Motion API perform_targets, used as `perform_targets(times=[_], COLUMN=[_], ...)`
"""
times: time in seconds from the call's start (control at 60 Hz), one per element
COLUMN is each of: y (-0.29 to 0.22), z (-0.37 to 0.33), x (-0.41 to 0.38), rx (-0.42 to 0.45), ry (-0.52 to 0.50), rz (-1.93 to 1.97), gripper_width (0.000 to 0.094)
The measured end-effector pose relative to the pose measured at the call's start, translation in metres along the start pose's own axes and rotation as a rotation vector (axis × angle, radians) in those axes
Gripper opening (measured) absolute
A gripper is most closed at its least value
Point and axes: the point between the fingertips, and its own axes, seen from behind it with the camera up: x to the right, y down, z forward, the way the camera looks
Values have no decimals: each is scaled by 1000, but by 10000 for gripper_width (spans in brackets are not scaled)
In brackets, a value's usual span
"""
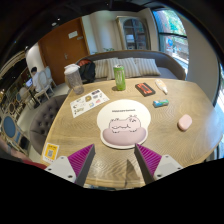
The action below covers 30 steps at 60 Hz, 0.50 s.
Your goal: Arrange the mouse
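Note:
A pink computer mouse point(185, 122) lies on the wooden table point(165, 128), off to the right of the fingers and apart from them. A round white mouse mat with a cat drawing point(122, 126) lies just ahead of the fingers, in the middle of the table. My gripper point(114, 158) is open above the table's near edge. Its purple pads point(80, 157) stand wide apart with only bare wood between them.
Beyond the mat stand a green tumbler point(119, 77), a dark phone-like item point(146, 89), a teal marker point(161, 102) and a printed sheet point(90, 100). A yellow card point(51, 151) lies at the near left. Chairs, a sofa and windows ring the table.

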Motion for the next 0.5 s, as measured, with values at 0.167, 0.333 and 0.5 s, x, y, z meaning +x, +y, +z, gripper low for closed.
perform_targets(times=[0.167, 0.333, 0.5], y=[-1, 7, 16], z=[-5, -4, 8], x=[34, 90, 167], rx=[18, 22, 30], ry=[86, 122, 151], rz=[44, 70, 55], gripper_width=[822, 823, 821])
